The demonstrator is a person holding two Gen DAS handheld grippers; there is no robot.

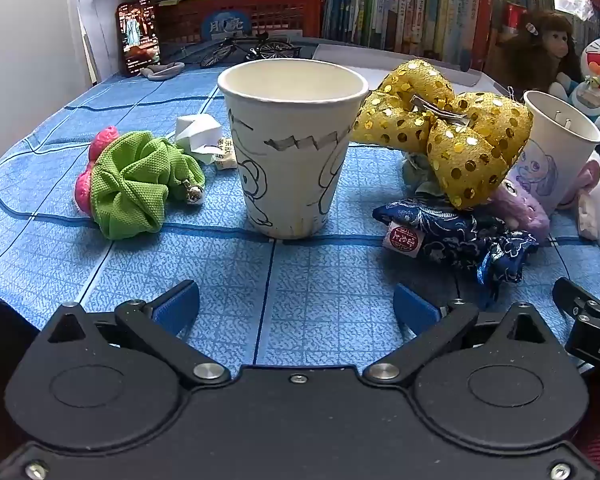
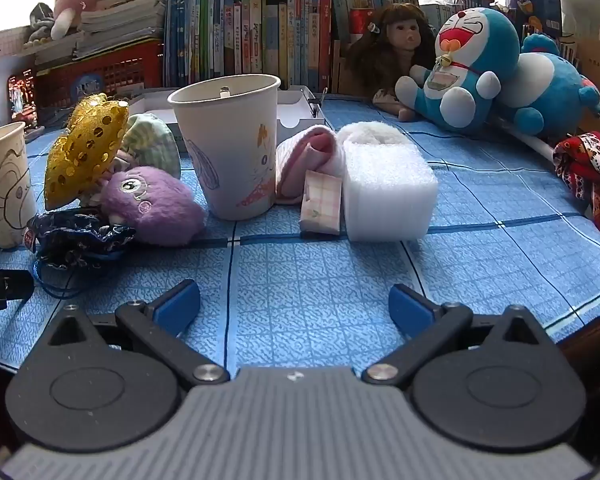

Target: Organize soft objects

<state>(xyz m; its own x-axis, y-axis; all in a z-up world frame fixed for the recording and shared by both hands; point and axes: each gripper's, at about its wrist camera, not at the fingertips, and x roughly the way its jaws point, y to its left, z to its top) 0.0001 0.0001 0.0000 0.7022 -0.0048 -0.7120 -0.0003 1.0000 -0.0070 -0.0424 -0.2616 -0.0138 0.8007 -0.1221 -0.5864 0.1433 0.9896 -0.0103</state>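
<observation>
A: Where do things stand on the counter (image 1: 308, 312)?

B: Both tools hang over its near edge, empty. The left gripper (image 1: 296, 306) has its fingers spread wide with only blue cloth between them; the right gripper (image 2: 294, 306) is just the same.

A: And the soft things?

B: Scattered across the middle. A green scrunchie (image 1: 134, 184) lies toward the left edge, apart from the doodled paper cup (image 1: 290, 148) at the centre. To the right of that cup sits a heap: a gold sequin bow (image 1: 444, 132) on top, a purple plush (image 2: 152, 204) under it, a navy brocade pouch (image 1: 456, 236) at the front. Behind them stands a second paper cup (image 2: 230, 148), with a pink sock (image 2: 308, 160) and a white foam block (image 2: 384, 184) beside it, the sock touching the block.

A: How will they handle?

B: All light and squashy, I'd judge. The scrunchie should bunch under a pinch across its gathered folds. The bow has a metal clip on it, and sequins may slip, so take a puffy lobe. The pouch looks slick; its cord could snag.

A: Risks?

B: The cups look empty and tippable, so a nudge might topple them.
</observation>
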